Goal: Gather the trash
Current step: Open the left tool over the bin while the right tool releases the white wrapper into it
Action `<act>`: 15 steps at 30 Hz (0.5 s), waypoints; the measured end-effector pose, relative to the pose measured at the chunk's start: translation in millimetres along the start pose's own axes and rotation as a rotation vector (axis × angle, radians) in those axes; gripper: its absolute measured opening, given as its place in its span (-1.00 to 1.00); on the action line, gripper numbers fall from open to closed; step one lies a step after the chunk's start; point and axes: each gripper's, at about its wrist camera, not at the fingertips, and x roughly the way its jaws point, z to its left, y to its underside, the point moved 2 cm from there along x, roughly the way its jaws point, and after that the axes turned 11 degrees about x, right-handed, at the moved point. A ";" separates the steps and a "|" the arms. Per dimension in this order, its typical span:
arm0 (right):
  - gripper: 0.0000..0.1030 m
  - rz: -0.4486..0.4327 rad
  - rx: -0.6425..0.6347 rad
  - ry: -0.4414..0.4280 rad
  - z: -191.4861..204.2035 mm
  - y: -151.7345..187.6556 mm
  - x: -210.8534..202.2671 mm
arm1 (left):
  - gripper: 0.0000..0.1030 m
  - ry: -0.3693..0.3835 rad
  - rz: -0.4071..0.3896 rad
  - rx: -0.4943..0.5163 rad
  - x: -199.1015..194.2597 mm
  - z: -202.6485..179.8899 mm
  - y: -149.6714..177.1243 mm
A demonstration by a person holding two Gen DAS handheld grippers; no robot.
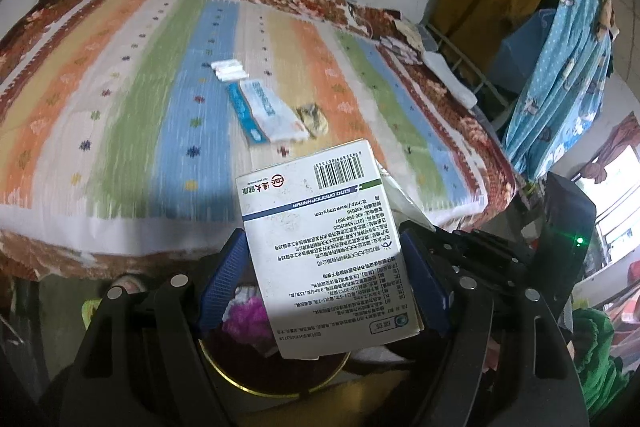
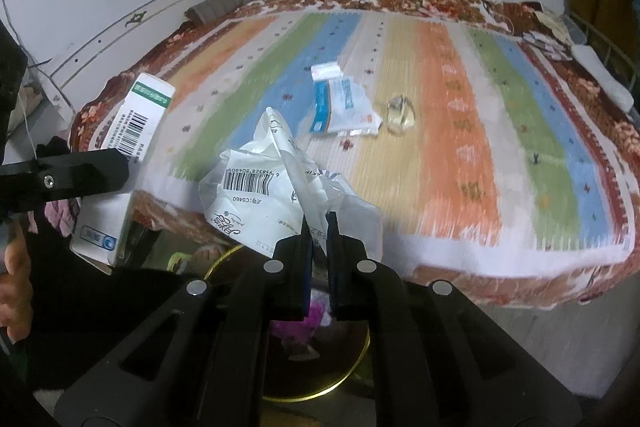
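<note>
My left gripper (image 1: pixel 324 267) is shut on a white medicine box (image 1: pixel 320 227) with a barcode, its blue pads pressed on the box's two sides. The same box (image 2: pixel 132 131) shows at the left of the right wrist view. My right gripper (image 2: pixel 320 227) is shut on a crumpled white plastic wrapper (image 2: pixel 260 187). Both grippers hang at the bed's near edge, above a gold-rimmed bin (image 2: pixel 320 393) holding magenta scraps; its rim (image 1: pixel 256 391) is also in the left view. On the striped blanket (image 1: pixel 120 87) lie a blue-white packet (image 1: pixel 264 111), a small white pack (image 1: pixel 229 71) and a crumpled clear wrapper (image 1: pixel 314 119).
The bed fills most of both views and stands against a white wall. Clothes and a blue patterned cloth (image 1: pixel 560 67) hang on a rack to its right. A person's hand (image 2: pixel 16 279) is at the left edge. Green fabric (image 1: pixel 592 339) lies low right.
</note>
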 end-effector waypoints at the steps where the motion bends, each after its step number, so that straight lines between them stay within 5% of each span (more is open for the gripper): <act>1: -0.90 0.010 0.004 -0.002 0.1 5.4 0.5 | 0.48 -0.002 0.004 -0.002 0.6 -0.2 3.0; 15: -0.90 0.130 -0.019 0.067 5.6 57.3 20.7 | 0.48 -0.102 0.158 -0.059 32.2 -1.0 54.0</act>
